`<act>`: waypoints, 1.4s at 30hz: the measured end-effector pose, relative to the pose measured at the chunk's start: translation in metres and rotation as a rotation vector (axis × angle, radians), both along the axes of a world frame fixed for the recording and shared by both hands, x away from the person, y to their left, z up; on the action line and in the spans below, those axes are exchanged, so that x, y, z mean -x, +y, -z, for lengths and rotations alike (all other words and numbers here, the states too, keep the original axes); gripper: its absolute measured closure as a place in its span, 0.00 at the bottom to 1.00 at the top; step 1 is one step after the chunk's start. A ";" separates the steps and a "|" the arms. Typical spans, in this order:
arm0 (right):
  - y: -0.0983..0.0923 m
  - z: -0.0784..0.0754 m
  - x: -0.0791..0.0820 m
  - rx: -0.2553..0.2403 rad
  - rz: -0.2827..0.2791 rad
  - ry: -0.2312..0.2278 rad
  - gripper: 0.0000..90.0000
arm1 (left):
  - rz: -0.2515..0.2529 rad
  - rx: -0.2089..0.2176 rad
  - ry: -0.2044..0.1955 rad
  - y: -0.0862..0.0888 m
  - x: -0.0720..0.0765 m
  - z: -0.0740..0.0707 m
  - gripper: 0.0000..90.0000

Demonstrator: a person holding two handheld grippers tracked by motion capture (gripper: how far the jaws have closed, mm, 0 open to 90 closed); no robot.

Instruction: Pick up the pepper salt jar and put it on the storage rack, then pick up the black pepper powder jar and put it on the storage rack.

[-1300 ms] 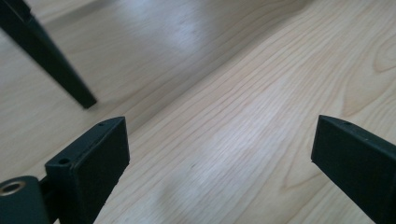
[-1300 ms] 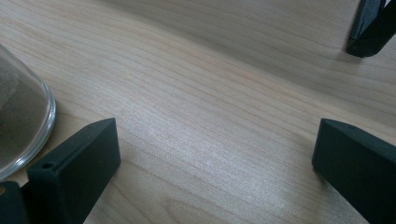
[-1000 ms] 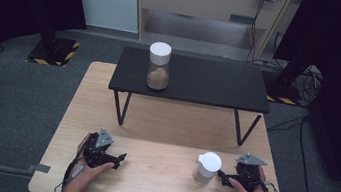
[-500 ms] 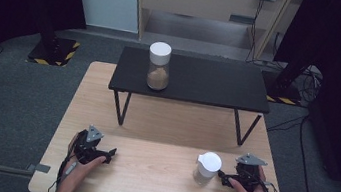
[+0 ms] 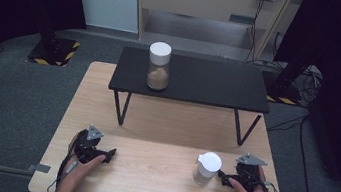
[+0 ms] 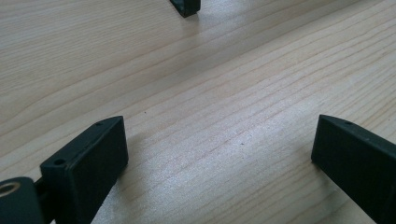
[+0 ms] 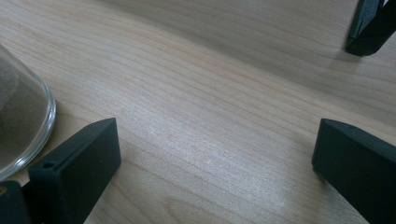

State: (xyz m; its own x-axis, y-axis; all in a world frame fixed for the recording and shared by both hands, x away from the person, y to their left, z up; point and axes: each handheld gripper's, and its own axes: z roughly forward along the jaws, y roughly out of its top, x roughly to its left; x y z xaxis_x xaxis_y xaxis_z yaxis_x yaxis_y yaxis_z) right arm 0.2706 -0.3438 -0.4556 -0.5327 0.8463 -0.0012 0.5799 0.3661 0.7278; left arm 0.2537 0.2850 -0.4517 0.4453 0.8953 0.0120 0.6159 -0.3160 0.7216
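Both grippers rested on the wooden table (image 5: pixel 164 125) with jaws spread wide and empty: the left gripper (image 5: pixel 108 154) well apart from the white-lidded jar (image 5: pixel 208 168), the right gripper (image 5: pixel 222 176) just beside it.

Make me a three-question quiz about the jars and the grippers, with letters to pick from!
1. Where does the jar with the light brown filling stand?
A. on the black shelf
B. on the floor
C. in a hand

2. How many white-lidded jars are there?
A. one
B. two
C. four

3. How are the right gripper jaws?
A. shut on a jar
B. shut on nothing
C. open

Answers: 1 A, it stands on the shelf's left part. 2 B, one on the shelf, the other jar on the wooden table. 3 C, bare table shows between the jaws, with the jar's glass beside one jaw.
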 end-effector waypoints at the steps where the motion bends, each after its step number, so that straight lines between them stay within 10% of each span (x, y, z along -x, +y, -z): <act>1: 0.000 0.000 0.000 0.000 0.000 0.000 0.02 | -0.001 0.000 0.000 0.000 0.000 0.000 0.02; 42: -0.025 -0.015 0.033 -0.035 -0.024 -0.048 0.05 | -0.008 -0.002 -0.001 -0.002 0.001 0.000 0.02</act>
